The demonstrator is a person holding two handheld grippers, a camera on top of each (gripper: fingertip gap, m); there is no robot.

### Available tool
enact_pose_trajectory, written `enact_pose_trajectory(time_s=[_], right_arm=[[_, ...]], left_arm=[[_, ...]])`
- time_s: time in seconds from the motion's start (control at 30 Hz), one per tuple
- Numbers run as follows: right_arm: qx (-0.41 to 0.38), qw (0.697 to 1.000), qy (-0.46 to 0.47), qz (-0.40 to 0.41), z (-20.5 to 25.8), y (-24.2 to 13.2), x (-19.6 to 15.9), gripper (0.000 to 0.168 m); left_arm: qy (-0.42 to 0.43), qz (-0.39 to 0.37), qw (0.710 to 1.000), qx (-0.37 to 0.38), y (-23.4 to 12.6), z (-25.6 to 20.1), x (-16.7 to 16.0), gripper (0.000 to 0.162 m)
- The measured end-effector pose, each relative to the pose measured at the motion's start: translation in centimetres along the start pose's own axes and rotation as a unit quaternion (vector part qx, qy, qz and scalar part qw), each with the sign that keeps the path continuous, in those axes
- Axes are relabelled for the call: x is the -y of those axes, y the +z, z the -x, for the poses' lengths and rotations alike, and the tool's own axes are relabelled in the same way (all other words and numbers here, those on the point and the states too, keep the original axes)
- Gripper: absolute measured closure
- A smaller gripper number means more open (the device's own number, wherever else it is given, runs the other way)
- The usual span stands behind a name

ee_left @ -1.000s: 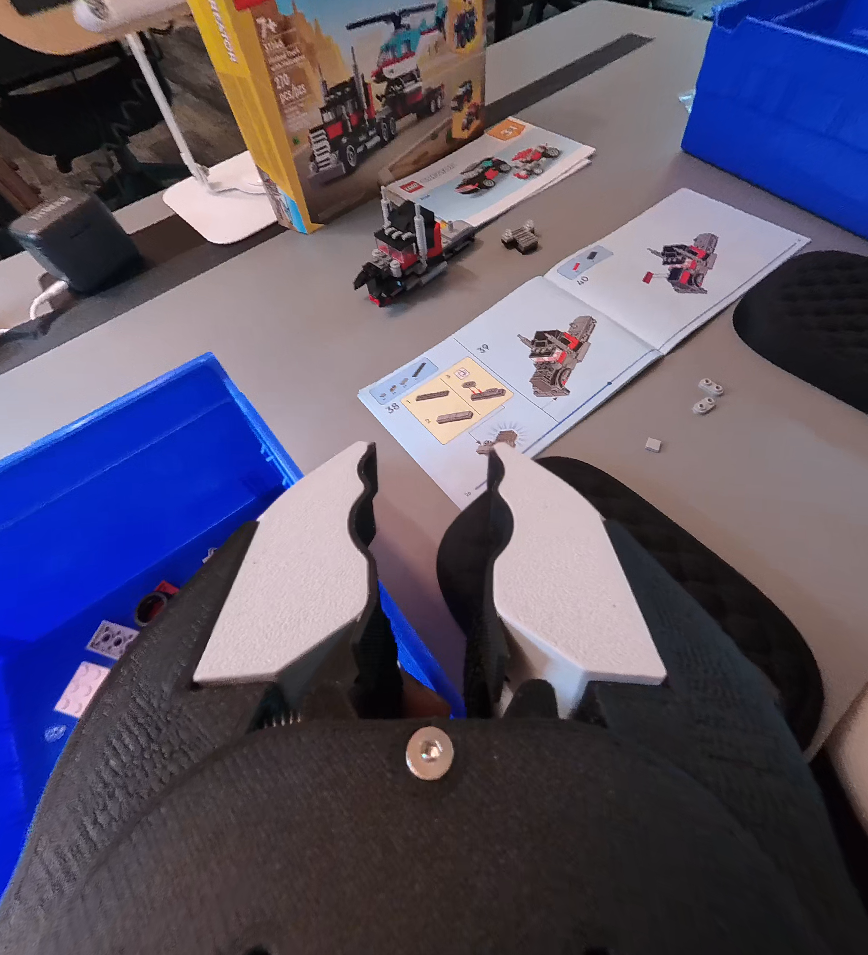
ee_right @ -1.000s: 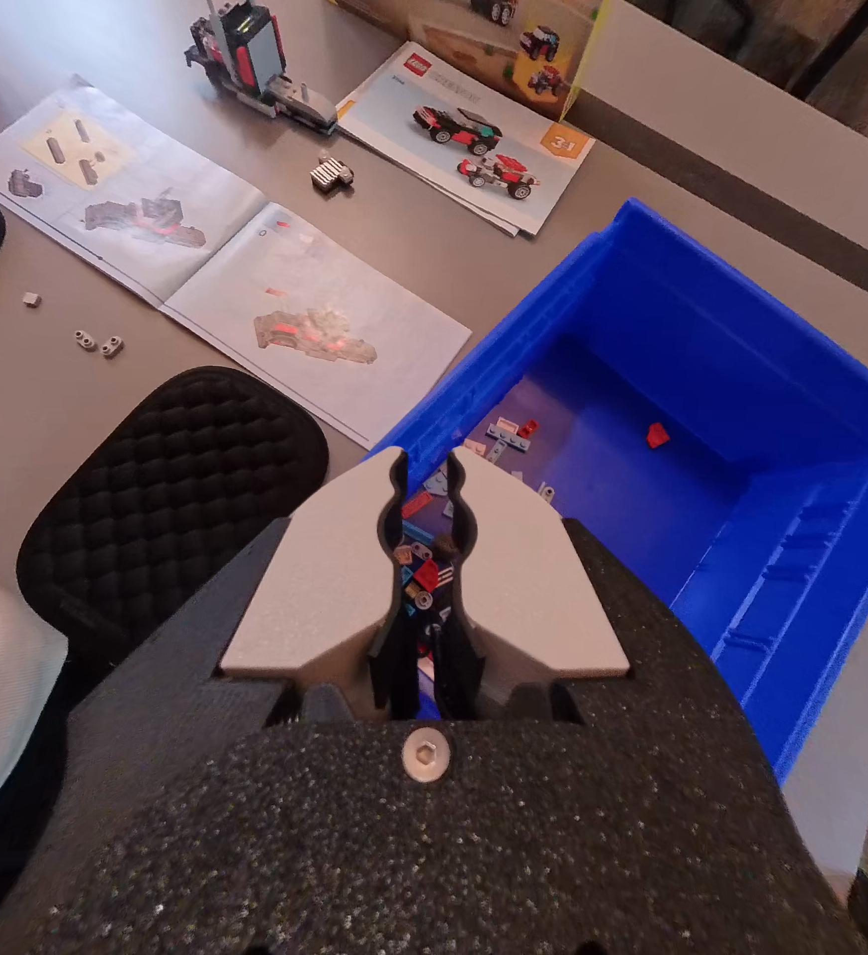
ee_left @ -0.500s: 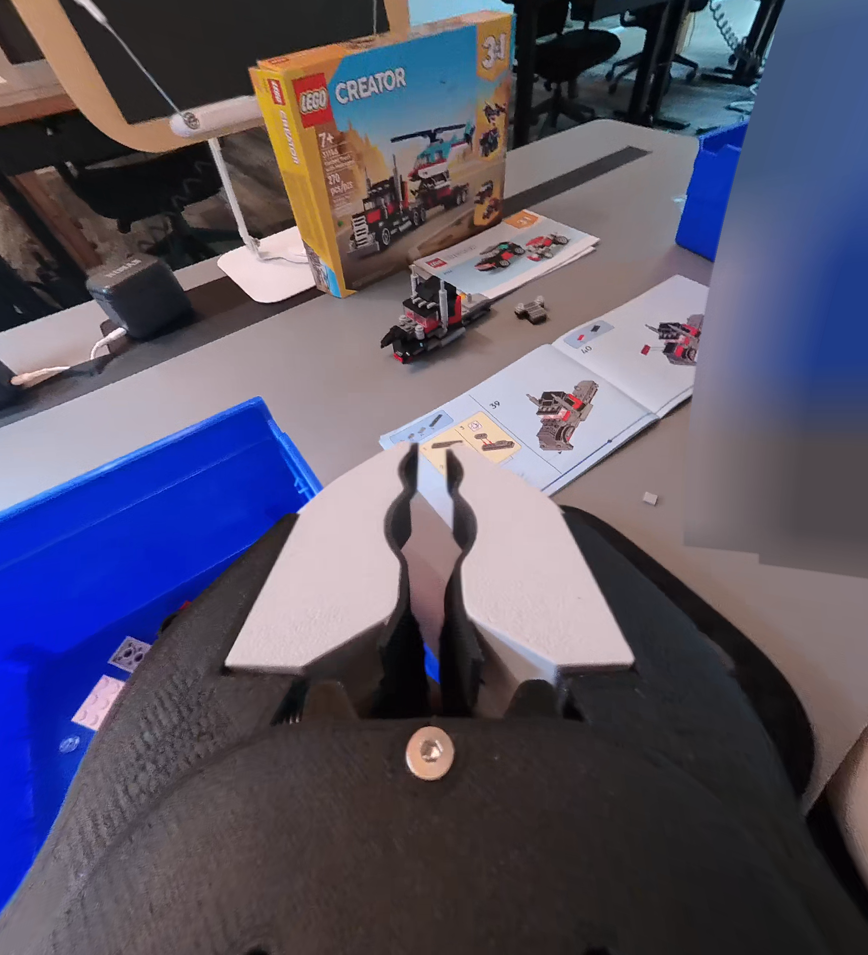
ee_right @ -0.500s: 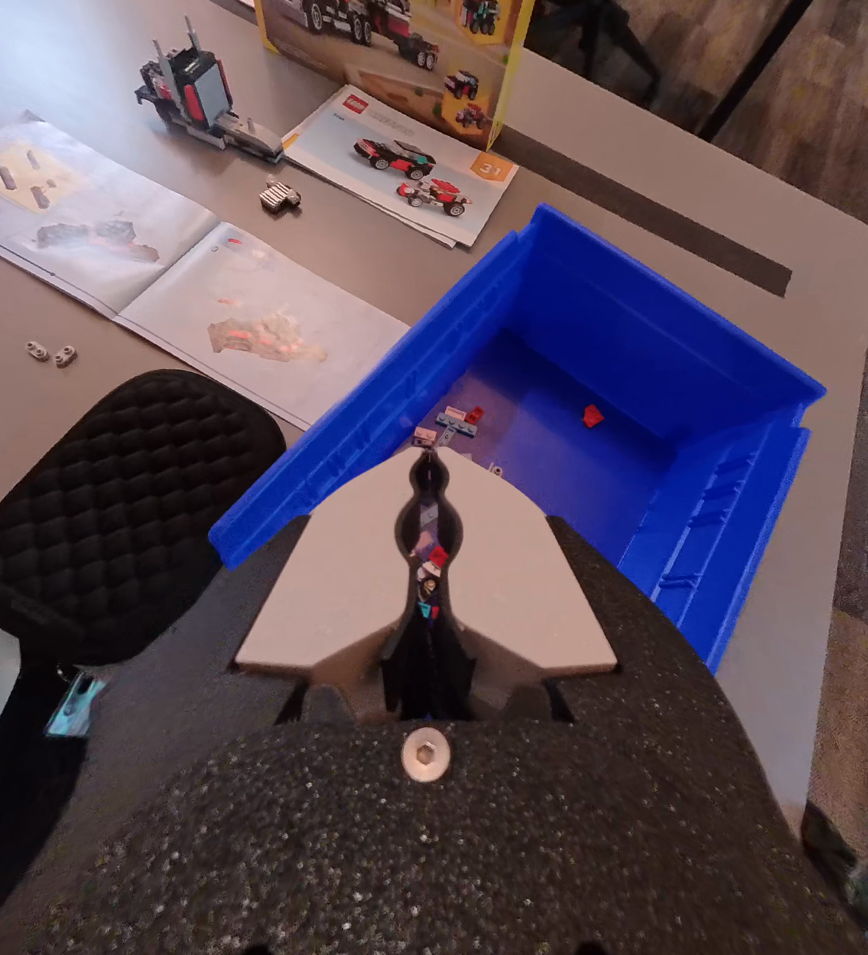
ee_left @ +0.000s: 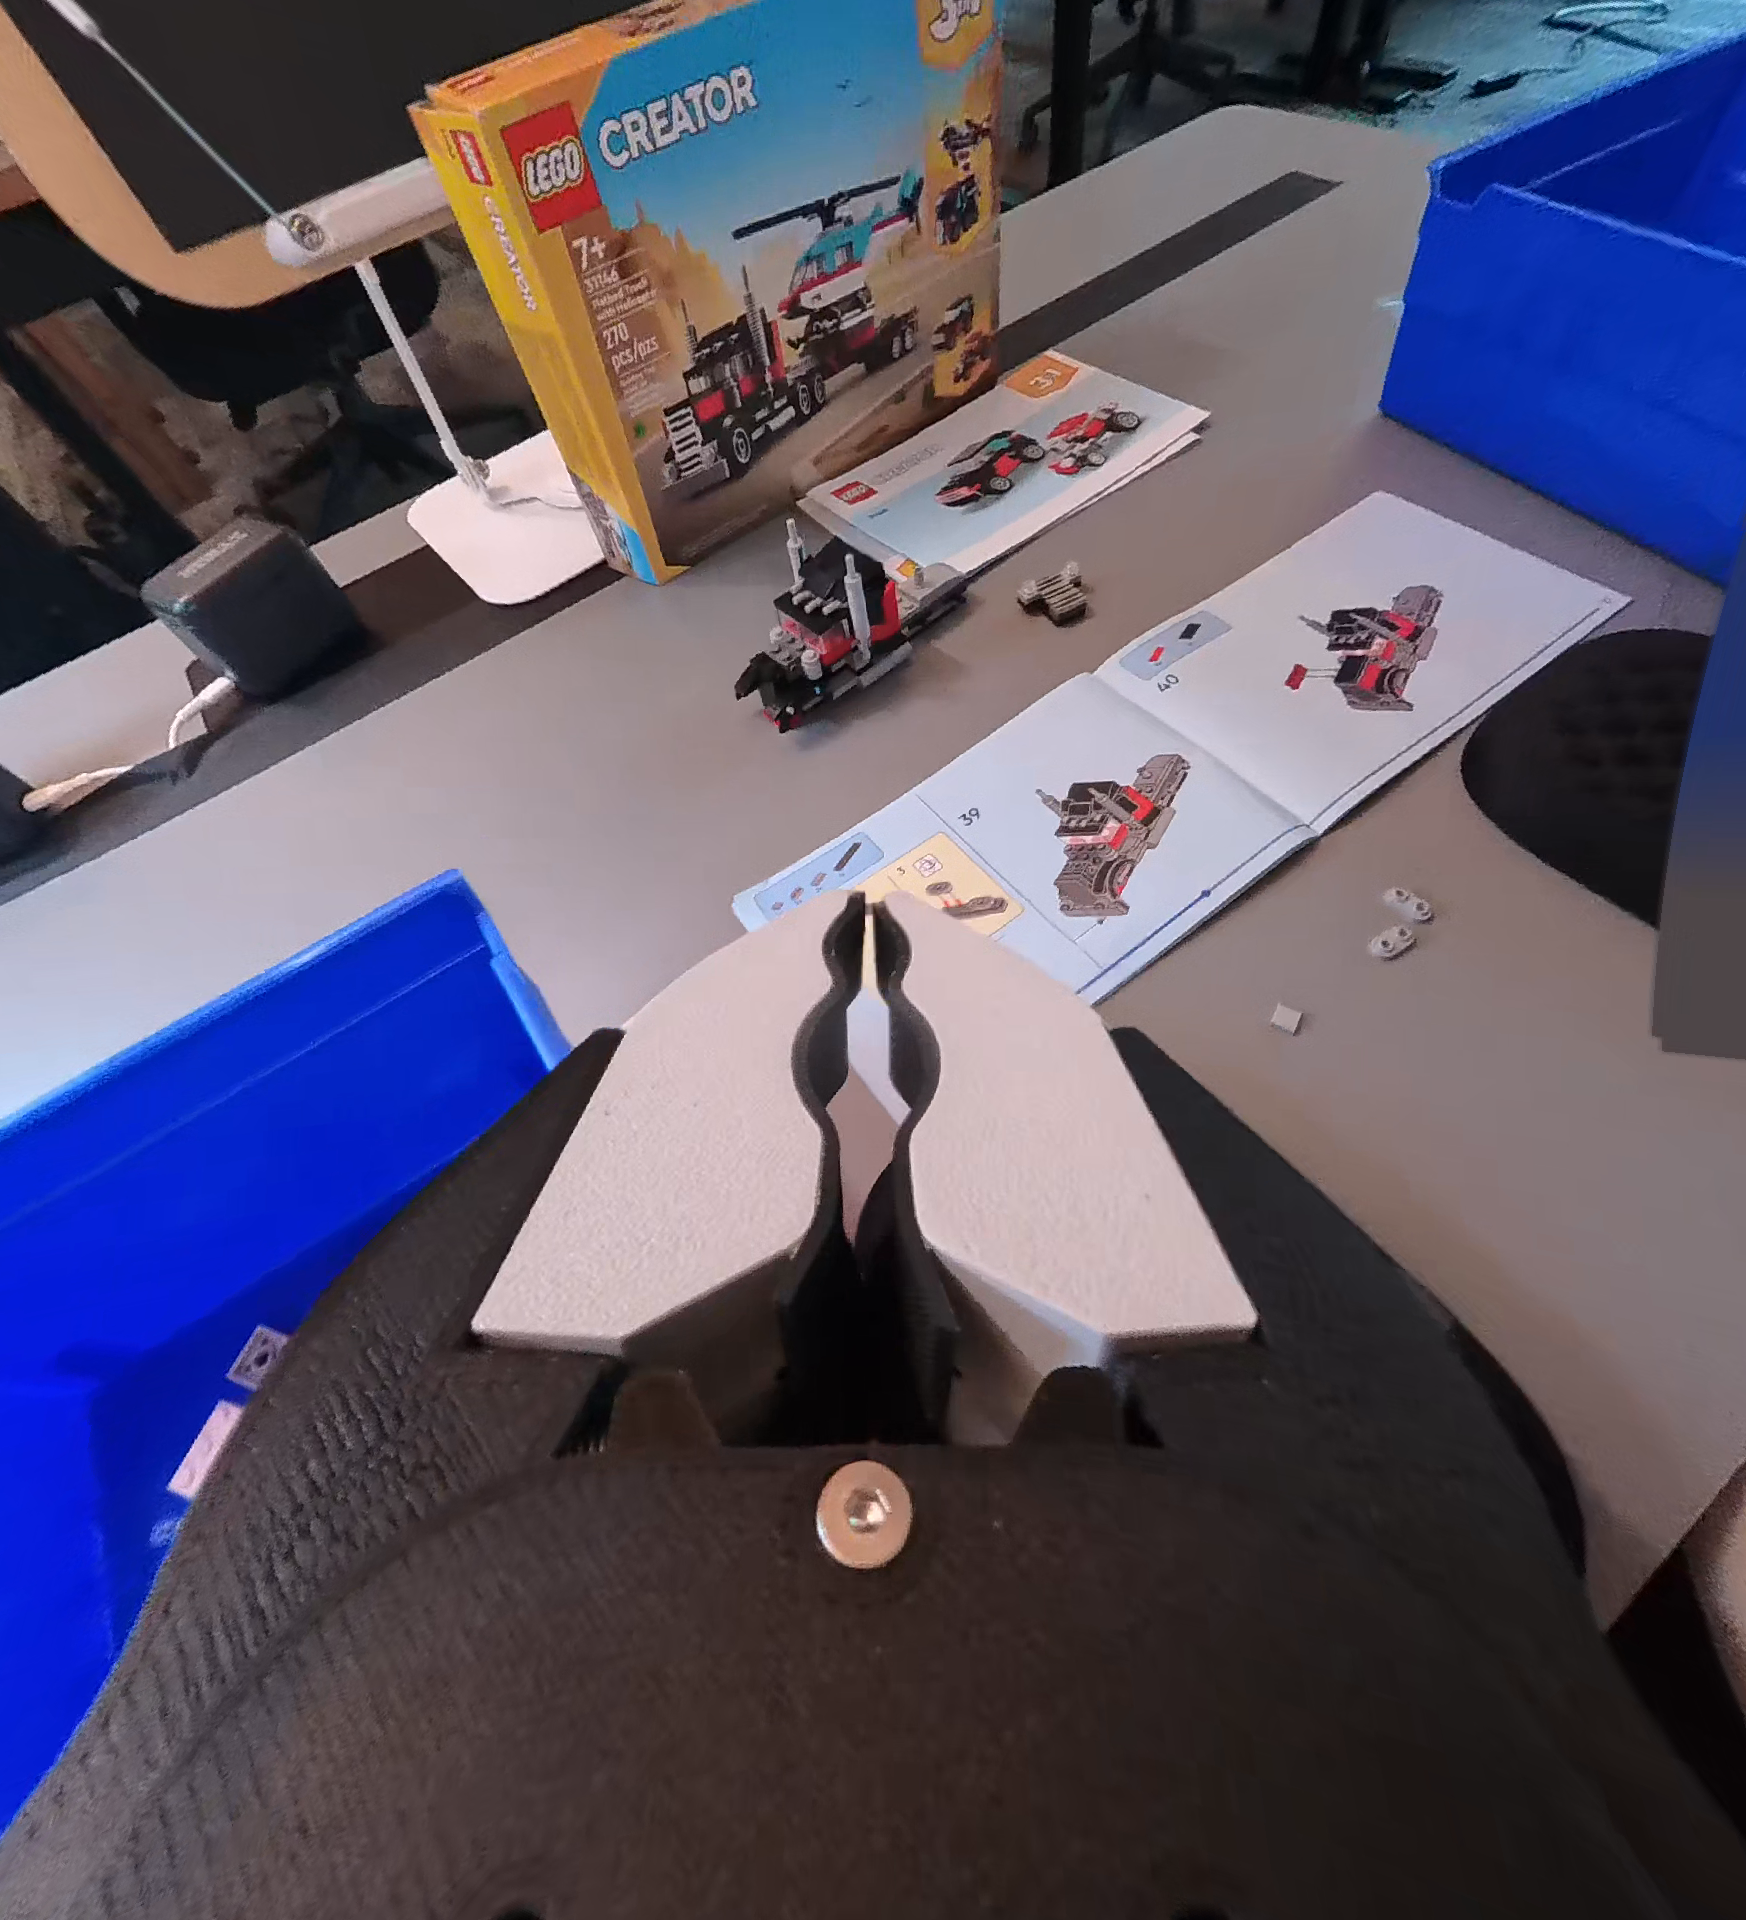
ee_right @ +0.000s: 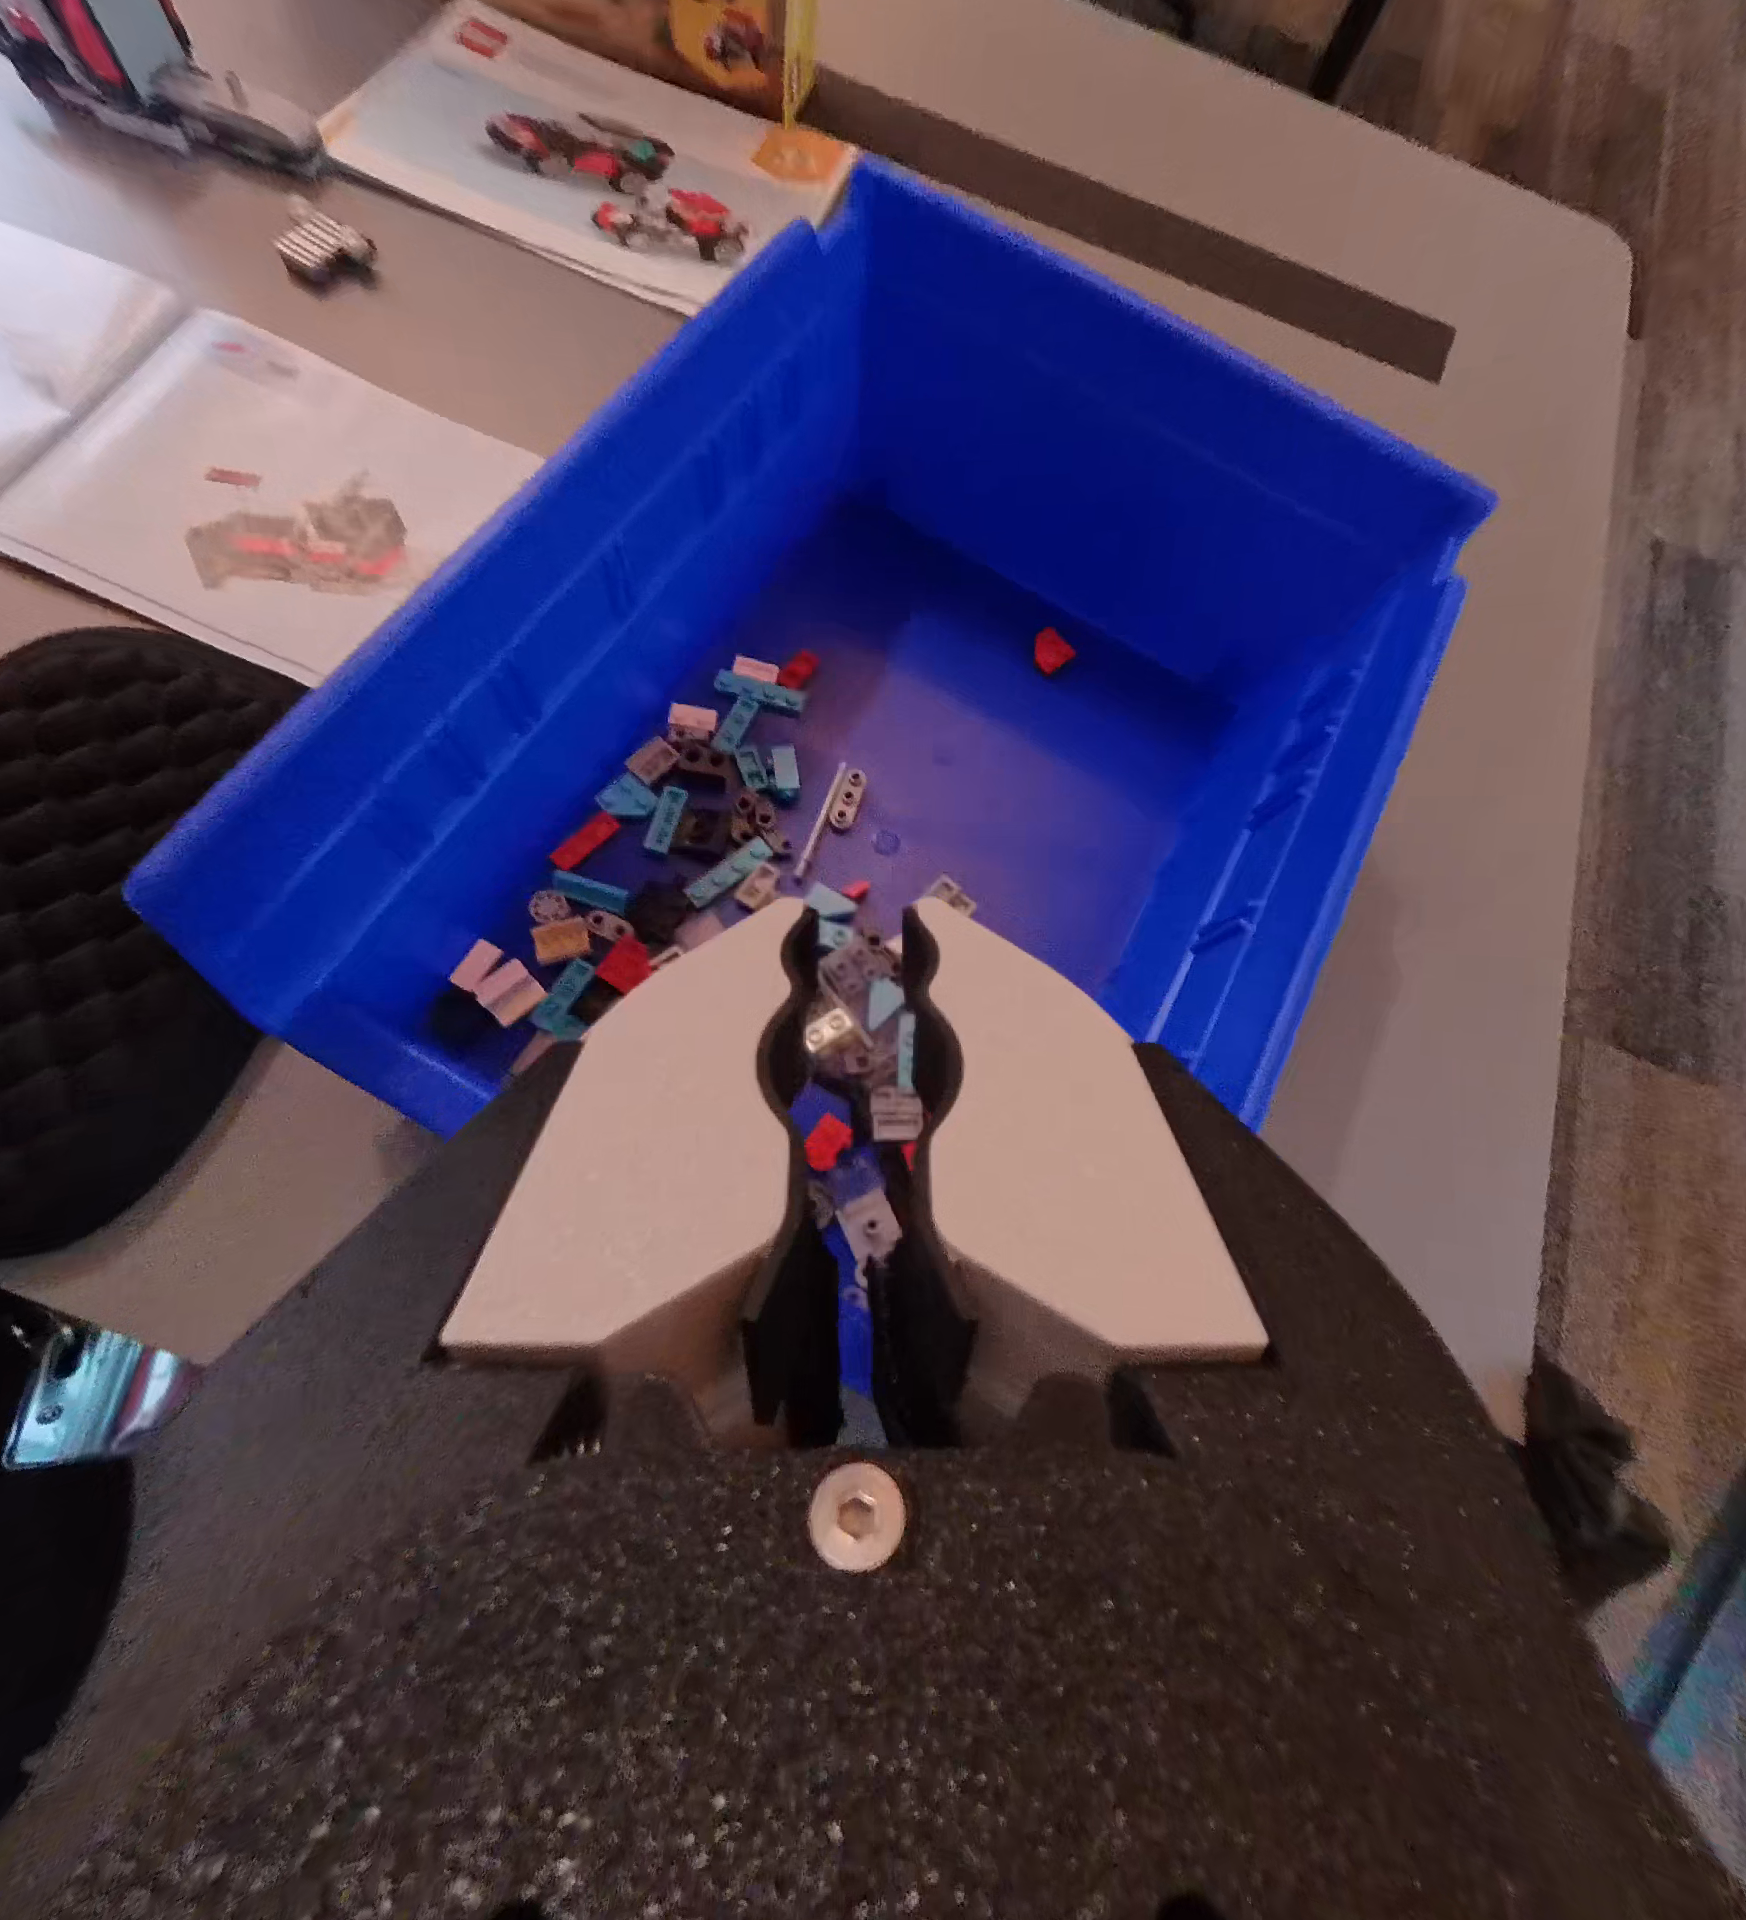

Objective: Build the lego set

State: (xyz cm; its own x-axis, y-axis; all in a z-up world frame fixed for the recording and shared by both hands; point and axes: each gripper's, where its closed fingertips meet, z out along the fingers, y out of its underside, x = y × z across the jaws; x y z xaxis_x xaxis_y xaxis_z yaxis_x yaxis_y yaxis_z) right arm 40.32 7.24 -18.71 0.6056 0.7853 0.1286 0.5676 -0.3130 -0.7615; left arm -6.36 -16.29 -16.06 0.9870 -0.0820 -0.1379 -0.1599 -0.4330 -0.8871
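Right tongs [ee_right: 856,914], slightly parted and empty, hover over the blue bin [ee_right: 1139,343] of loose bricks [ee_right: 703,821]: light, rigid, slippery, best pinched across flat sides. Left tongs [ee_left: 869,909] nearly closed, empty.

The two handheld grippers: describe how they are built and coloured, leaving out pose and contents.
Both are alike. The left gripper and the right gripper each have two pale grey, flat, angular fingers with black wavy inner pads. These sit in a broad, rough-textured black body, the right one speckled, with a single silver hex screw at its centre. No cables or sleeves show.
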Motion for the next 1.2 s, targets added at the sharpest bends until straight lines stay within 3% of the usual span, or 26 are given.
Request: enact_pose_trajectory(time_s=[0.17,0.57,0.6,0.67,0.8,0.87,0.97,1.0,1.03,1.07,1.2], right_arm=[[0.002,0.998,-0.014,0.06,-0.9,0.1,-2.0,0.151],[0.052,0.997,-0.043,0.034,-0.4,0.9,-1.2,0.14],[0.055,0.997,-0.045,0.036,-0.3,1.0,-1.2,0.14],[0.081,0.995,-0.051,0.037,0.5,1.2,-1.4,0.164],[0.104,0.992,-0.058,0.037,1.4,1.6,-1.6,0.165],[0.104,0.993,-0.054,0.034,1.4,1.7,-1.6,0.163],[0.102,0.993,-0.045,0.027,1.2,1.7,-1.4,0.16],[0.097,0.994,-0.043,0.027,1.0,1.6,-1.4,0.157],[0.092,0.994,-0.042,0.028,0.8,1.6,-1.4,0.153],[0.087,0.995,-0.041,0.028,0.6,1.6,-1.4,0.149],[0.072,0.996,-0.046,0.035,0.1,1.5,-1.4,0.137]], left_arm=[[-0.003,0.002,1.0,0.001,0.6,-0.5,1.1,0.156],[0.03,0.049,0.998,-0.006,3.1,-1.8,2.7,0.154],[0.032,0.051,0.998,-0.006,3.2,-1.9,2.7,0.154],[0.033,0.056,0.998,-0.004,3.4,-1.8,2.7,0.152],[0.03,0.06,0.998,0.003,3.5,-1.5,2.7,0.142],[0.025,0.053,0.998,0.006,3.7,-1.4,3.0,0.122],[0.013,0.035,0.999,0.007,3.9,-1.3,3.5,0.107],[0.011,0.033,0.999,0.006,3.9,-1.3,3.5,0.107],[0.014,0.035,0.999,-0.003,3.9,-1.5,3.4,0.126],[0.021,0.041,0.999,-0.023,3.8,-2.1,3.2,0.158],[0.035,0.069,0.996,-0.043,4.1,-3.0,2.4,0.159]])
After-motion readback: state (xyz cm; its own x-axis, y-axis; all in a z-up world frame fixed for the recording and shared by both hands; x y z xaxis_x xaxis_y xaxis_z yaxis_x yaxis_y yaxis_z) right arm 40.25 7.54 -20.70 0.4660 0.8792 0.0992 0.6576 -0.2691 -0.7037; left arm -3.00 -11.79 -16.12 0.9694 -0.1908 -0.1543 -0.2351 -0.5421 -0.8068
